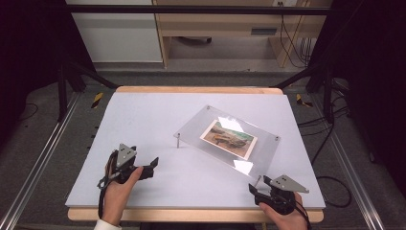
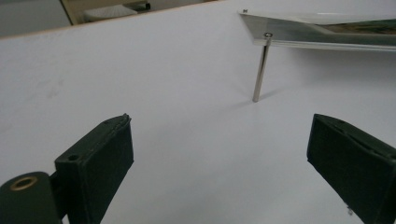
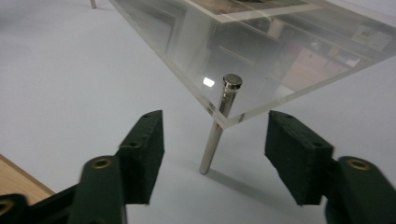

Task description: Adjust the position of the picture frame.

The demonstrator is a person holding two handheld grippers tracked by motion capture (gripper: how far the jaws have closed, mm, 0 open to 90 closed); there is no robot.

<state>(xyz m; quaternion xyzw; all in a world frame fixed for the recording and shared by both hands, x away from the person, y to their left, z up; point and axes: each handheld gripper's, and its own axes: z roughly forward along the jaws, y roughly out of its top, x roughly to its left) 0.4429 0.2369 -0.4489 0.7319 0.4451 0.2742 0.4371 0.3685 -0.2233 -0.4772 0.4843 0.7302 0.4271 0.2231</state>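
Two handheld black two-jaw grippers are at the near side of the white table (image 1: 143,124). The clear acrylic photo frame plate (image 1: 268,143), w/ a printed landscape photo (image 1: 229,138) inside, stands right of centre on thin metal pin legs. Right gripper (image 3: 215,140) is spread, jaws either side of the near-right metal leg (image 3: 212,144), not touching it. Left gripper (image 2: 219,154) is spread wide over bare table, well apart from the near-left metal leg (image 2: 259,70).
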